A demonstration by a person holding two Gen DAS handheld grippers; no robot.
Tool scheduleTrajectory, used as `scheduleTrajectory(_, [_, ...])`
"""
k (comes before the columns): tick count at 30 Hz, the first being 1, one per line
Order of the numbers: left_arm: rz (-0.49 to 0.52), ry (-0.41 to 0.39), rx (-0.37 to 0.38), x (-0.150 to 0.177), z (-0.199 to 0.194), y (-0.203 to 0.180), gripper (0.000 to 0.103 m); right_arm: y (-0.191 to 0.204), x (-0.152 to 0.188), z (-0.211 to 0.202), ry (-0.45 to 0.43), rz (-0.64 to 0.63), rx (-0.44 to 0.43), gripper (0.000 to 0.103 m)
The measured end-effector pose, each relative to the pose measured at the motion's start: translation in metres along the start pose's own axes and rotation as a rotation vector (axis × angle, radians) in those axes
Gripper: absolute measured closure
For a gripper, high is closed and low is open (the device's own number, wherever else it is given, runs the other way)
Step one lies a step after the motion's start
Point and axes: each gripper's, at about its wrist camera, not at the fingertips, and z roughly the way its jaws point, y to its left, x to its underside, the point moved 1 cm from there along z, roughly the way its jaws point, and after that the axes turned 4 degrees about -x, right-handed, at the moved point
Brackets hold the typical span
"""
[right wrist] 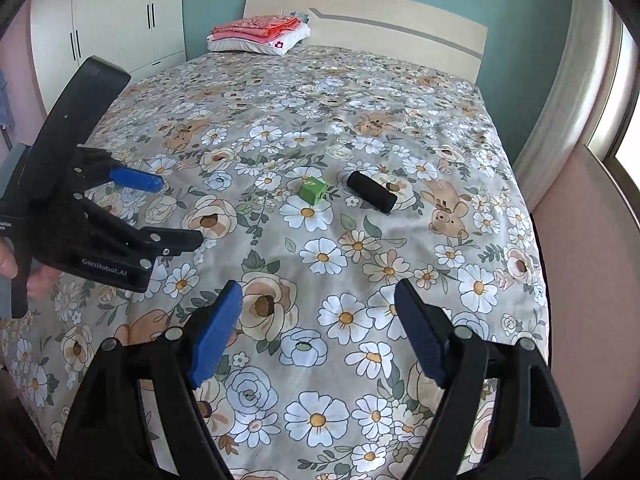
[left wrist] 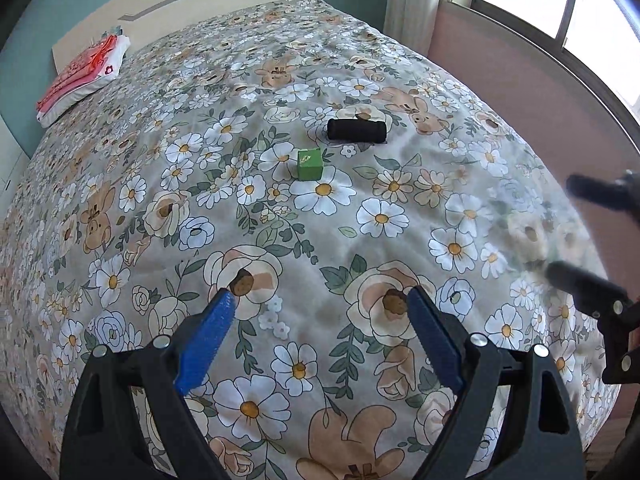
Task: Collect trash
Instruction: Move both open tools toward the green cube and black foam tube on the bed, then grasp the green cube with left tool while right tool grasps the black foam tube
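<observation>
Nothing appears collected yet. Two small items lie loose on the floral bedspread [left wrist: 120,208], and no bin or bag shows in either view, so the whole job seems to lie ahead.

The green cube [left wrist: 309,164], a small box with a printed top, sits near the middle of the bed. From the left wrist camera it lies at about 12 o'clock, well beyond the fingertips. The black cylinder [left wrist: 357,131] rests on its side just beyond the cube, toward 1 o'clock, near it but apart. What the cylinder is made of is hard to tell; it may be a foam grip or a rolled cloth.

The left gripper [left wrist: 318,304] hovers over the near part of the bed with its blue pads spread wide and nothing between them. In the right wrist view its body comes in from 9 o'clock, fingers aimed across the bed toward the cube.

The right gripper [right wrist: 318,300] is likewise held above the near edge, jaws spread and empty, with the cube [right wrist: 314,192] at 12 o'clock and the cylinder [right wrist: 371,197] just to 1 o'clock.

At the headboard [right wrist: 400,28] end, a folded pink-and-white bedding stack [right wrist: 260,34] lies far from both grippers.
</observation>
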Motion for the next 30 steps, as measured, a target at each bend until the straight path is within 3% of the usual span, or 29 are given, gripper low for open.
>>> scheduleTrajectory(4, [-0.026,0.013,-0.014,-0.033,0.02,-0.001,0.014,-0.032,-0.034,0.028,0.031,-0.024,-0.035,0.025])
scheduleTrajectory(11, [-0.098,0.057,-0.032,-0.078,0.061,-0.004,0.014,-0.059,-0.084,0.095,0.155,-0.199,-0.036,0.025])
scheduleTrajectory(15, [-0.138,0.091,-0.054,-0.092,0.094,-0.005,0.014,-0.069,-0.098,0.145,0.213,-0.296,0.008,0.025])
scheduleTrajectory(19, [-0.166,0.113,-0.126,-0.103,0.133,-0.002,0.014,-0.078,-0.105,0.197,0.276,-0.34,0.001,0.025])
scheduleTrajectory(24, [-0.201,0.122,-0.116,-0.106,0.174,0.006,0.015,-0.085,-0.111,0.25,0.342,-0.37,-0.011,0.025])
scheduleTrajectory(26, [-0.189,0.123,-0.107,-0.107,0.186,0.004,0.019,-0.084,-0.113,0.267,0.361,-0.393,-0.013,0.025])
scheduleTrajectory(30, [-0.151,0.106,-0.078,-0.111,0.201,0.003,0.039,-0.081,-0.115,0.295,0.402,-0.401,-0.02,0.027])
